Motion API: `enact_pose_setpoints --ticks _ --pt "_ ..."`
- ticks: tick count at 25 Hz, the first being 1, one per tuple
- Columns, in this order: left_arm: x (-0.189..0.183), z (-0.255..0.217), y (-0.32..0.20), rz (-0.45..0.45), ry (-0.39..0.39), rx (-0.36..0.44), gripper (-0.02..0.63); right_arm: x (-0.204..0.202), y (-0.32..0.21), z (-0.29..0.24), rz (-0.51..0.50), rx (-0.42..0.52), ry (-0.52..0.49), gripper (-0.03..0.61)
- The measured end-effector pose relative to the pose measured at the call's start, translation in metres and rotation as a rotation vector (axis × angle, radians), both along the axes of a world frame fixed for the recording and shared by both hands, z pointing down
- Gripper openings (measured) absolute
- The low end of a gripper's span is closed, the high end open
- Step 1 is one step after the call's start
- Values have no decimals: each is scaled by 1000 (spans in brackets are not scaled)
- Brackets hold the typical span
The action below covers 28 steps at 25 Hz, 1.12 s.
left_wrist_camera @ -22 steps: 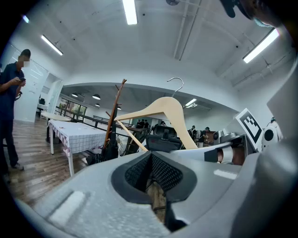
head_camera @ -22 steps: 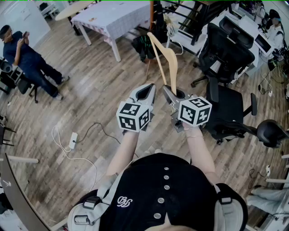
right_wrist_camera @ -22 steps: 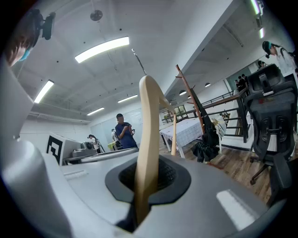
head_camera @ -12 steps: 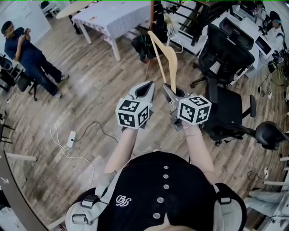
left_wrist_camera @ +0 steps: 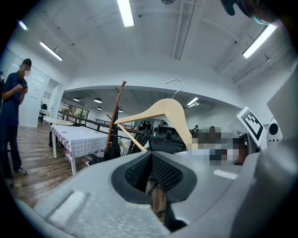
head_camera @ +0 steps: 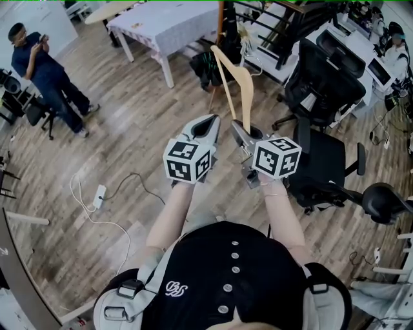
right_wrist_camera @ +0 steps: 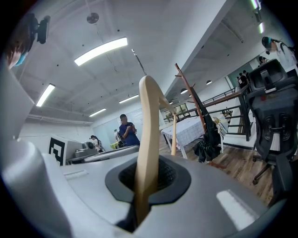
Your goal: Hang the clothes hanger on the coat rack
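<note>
A pale wooden clothes hanger with a metal hook sticks up and forward from my right gripper, which is shut on one end of it. In the right gripper view the hanger rises edge-on from between the pads. My left gripper is beside it, apart from the hanger, jaws together and holding nothing. In the left gripper view the hanger shows in front of the brown coat rack. The coat rack stands ahead, beyond the hanger, with dark items at its foot.
Black office chairs stand to the right. A table with a checked cloth is ahead on the left. A person stands at far left. A power strip and its cable lie on the wooden floor.
Both grippers and the hanger keep their pose. The floor and furniture have slid slightly down and back in the head view, and the standing person has shifted.
</note>
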<state>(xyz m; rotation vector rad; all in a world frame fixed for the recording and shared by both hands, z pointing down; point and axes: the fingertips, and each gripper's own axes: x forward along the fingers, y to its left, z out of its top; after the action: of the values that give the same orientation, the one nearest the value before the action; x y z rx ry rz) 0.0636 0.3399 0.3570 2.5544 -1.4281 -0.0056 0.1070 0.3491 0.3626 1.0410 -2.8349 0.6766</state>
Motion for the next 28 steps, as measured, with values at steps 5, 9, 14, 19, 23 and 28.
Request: enact_pose_setpoints --ticks 5,9,14,19,23,28 --pt "9 6 -13 10 17 -15 0 5 -9 9 -6 -15 6 -5" --pt "7 10 -25 17 39 -25 -2 1 -21 16 -6 -23 -1 -5" --pt "-2 15 -62 14 39 -23 -2 -3 -59 21 18 -17 8 -5" --pt "-13 21 -108 37 16 -25 -2 -15 -111 23 40 -18 7 -5" --pt "-24 18 -146 55 27 -23 -2 -29 -152 23 63 -23 0 -5" --pt "-44 11 -191 67 19 -17 -2 -50 -194 16 71 -10 2 -5"
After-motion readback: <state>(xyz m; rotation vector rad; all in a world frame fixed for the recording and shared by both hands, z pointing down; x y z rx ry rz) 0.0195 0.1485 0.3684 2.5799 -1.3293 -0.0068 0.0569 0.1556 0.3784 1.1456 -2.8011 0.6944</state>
